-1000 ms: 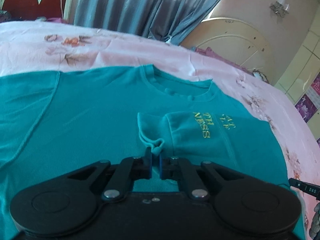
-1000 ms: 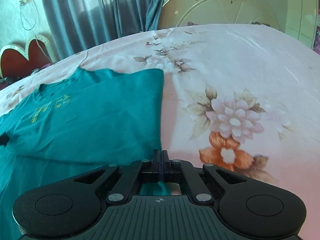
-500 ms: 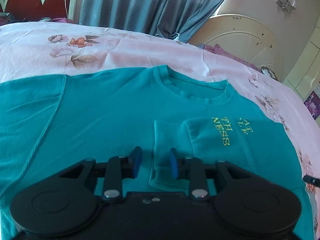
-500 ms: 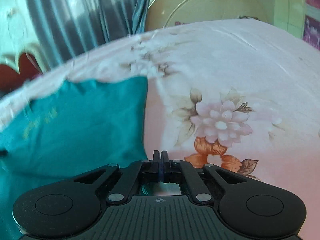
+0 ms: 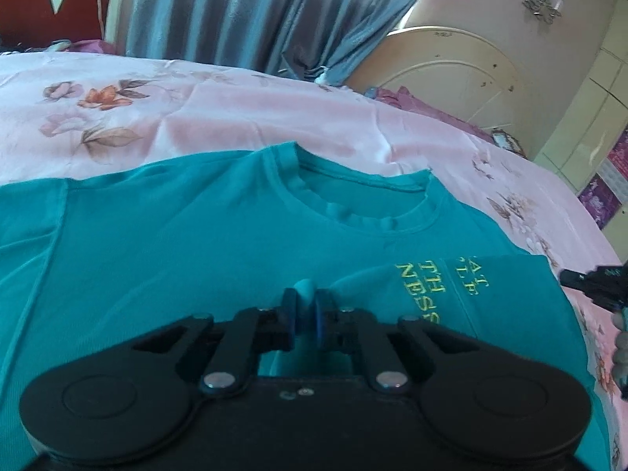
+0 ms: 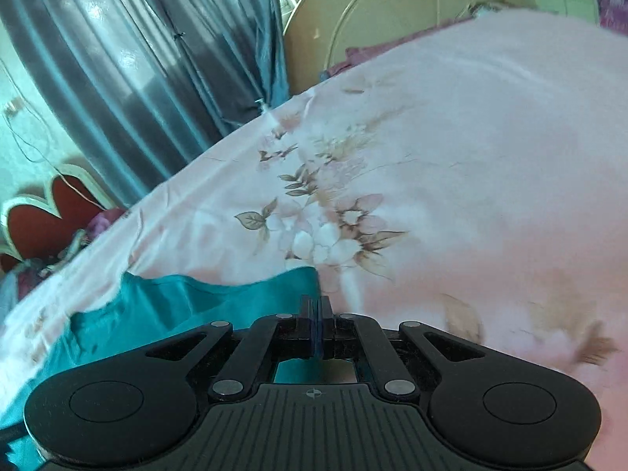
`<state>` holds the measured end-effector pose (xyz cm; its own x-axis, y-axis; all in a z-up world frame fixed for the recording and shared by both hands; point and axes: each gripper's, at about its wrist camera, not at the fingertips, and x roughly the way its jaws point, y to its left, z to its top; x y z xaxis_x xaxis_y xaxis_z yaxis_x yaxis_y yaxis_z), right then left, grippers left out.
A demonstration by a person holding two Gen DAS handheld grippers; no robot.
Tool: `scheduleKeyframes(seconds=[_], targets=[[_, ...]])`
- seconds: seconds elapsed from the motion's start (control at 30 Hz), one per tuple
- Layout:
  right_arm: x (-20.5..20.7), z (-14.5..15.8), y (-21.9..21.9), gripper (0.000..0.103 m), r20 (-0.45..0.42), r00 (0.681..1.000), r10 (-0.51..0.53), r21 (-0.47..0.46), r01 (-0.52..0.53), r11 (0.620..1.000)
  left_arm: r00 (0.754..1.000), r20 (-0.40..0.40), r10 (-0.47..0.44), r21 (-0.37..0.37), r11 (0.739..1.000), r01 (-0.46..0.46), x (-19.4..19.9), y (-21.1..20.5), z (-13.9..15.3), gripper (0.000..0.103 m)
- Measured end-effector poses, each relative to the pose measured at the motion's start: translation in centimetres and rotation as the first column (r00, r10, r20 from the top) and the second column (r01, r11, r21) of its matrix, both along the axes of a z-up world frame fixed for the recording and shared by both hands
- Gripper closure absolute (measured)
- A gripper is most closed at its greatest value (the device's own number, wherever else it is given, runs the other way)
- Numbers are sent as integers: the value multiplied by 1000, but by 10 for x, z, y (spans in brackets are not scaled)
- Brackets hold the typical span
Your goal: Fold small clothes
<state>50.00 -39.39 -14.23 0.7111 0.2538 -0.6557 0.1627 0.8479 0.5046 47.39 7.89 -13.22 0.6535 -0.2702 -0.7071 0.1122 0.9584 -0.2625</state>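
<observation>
On the bed, a teal shirt lies flat near the front edge, collar toward the curtain, one sleeve side folded in so the yellow lettering shows. It looks light, soft and limp, so I judge it will sag and crease wherever it is lifted; hems and fold corners look like the best holds. The left gripper has just closed and now pinches a bunched bit of the folded flap. The right gripper is closed tight, teal cloth showing under it; whether it holds any I cannot tell. Nothing stands in the way: only the flowered sheet all round, and a headboard beyond the far edge.
</observation>
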Motion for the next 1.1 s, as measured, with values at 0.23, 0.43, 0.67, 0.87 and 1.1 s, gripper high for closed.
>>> scheduleKeyframes(seconds=[0.23,0.43,0.67,0.87,1.1], targets=[[-11,2,5,29,72,997,-7,-75,12,997,999,43,34,-10,999,-33,-9,0,-4,96],[5,-8,11,64,10,996,92,-18,-92,996,996,36,83,17,996,-83,-5,-3,-1,85],[6,-14,17,101,1,996,85,-177,-84,981,992,70,107,25,994,-109,-12,-3,-8,96],[-4,8,17,100,55,994,98,-245,-82,966,976,152,157,119,977,-176,-26,-4,19,79],[-12,2,48,101,-86,963,253,-321,-268,908,990,74,-119,174,979,105,-35,-62,24,75]])
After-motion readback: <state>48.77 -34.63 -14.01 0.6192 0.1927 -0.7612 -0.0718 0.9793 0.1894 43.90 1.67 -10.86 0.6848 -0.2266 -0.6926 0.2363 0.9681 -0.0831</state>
